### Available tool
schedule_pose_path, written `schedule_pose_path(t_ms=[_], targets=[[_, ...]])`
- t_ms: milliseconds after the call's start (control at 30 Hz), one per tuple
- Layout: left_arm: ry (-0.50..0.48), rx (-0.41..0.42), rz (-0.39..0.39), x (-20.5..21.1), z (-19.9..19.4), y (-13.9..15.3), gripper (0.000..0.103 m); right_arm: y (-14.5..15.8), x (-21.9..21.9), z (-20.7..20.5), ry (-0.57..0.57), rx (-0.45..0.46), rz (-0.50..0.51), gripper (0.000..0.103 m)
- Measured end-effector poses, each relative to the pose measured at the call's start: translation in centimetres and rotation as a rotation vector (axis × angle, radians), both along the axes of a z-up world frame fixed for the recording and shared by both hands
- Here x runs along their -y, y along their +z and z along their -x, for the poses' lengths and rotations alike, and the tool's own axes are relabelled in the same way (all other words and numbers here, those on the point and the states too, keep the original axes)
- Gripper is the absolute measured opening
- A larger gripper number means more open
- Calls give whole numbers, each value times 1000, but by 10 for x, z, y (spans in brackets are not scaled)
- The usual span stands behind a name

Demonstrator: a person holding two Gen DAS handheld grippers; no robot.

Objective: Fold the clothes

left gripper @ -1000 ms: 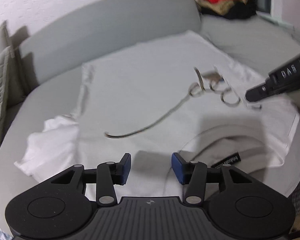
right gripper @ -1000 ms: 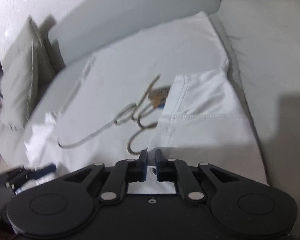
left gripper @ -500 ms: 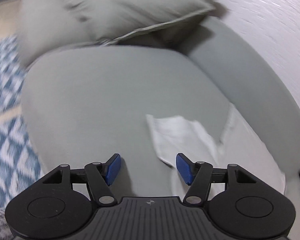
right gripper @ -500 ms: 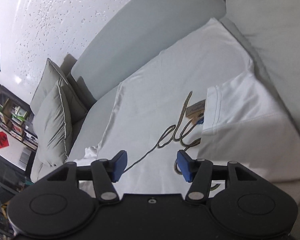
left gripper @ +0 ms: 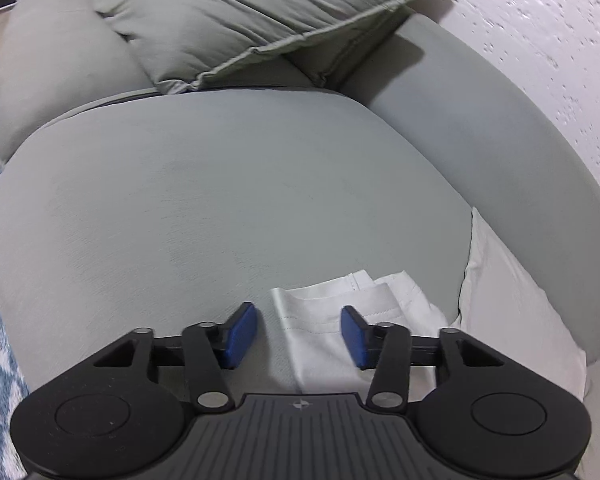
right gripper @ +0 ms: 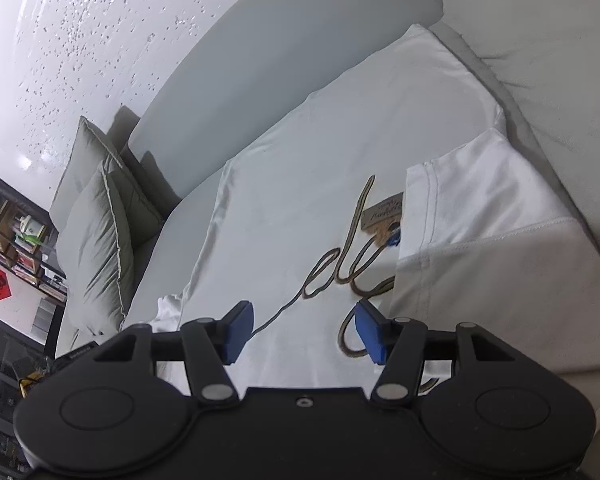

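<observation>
The white T-shirt (right gripper: 320,208) lies spread flat on the grey sofa (right gripper: 284,64), soft cotton with a looping gold script across its chest. One sleeve (right gripper: 480,200) is folded in over the shirt, its stitched hem straight. My left claw (left gripper: 299,334) hangs with jaws apart over the other, crumpled sleeve (left gripper: 324,320). My right claw (right gripper: 303,330) is spread wide above the script, holding nothing. Puffy olive cushions (right gripper: 100,232) lean at the sofa's far end.
</observation>
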State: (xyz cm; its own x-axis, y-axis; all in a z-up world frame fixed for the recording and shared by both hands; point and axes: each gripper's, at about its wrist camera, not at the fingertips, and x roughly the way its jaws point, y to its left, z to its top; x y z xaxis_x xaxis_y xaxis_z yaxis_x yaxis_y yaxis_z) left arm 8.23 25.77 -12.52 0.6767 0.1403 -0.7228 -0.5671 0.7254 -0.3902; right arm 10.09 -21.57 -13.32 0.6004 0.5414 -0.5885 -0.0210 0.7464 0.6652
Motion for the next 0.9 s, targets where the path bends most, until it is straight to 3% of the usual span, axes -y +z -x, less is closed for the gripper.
schedule_pose_path(t_ms=[133, 300, 333, 433, 567, 667, 767, 900], targets=[[-53, -27, -81, 13, -5, 1, 40, 0, 5, -1, -24, -1, -11, 55], [-81, -100, -244, 31, -13, 2, 4, 1, 5, -2, -18, 4, -4, 55], [-84, -101, -256, 32, -13, 3, 1, 1, 4, -2, -18, 6, 3, 55], [-83, -87, -317, 40, -8, 13, 1, 0, 7, -3, -38, -2, 9, 55], [-144, -39, -560, 81, 1, 40, 1, -2, 10, -5, -60, -13, 0, 55], [-249, 33, -715, 125, 8, 57, 1, 0, 12, -4, -65, -9, -7, 55], [-365, 95, -813, 170, 15, 65, 1, 2, 11, -4, -58, 0, -5, 55], [-579, 128, -969, 235, 36, 50, 2, 3, 12, -4, -58, 5, 7, 55]])
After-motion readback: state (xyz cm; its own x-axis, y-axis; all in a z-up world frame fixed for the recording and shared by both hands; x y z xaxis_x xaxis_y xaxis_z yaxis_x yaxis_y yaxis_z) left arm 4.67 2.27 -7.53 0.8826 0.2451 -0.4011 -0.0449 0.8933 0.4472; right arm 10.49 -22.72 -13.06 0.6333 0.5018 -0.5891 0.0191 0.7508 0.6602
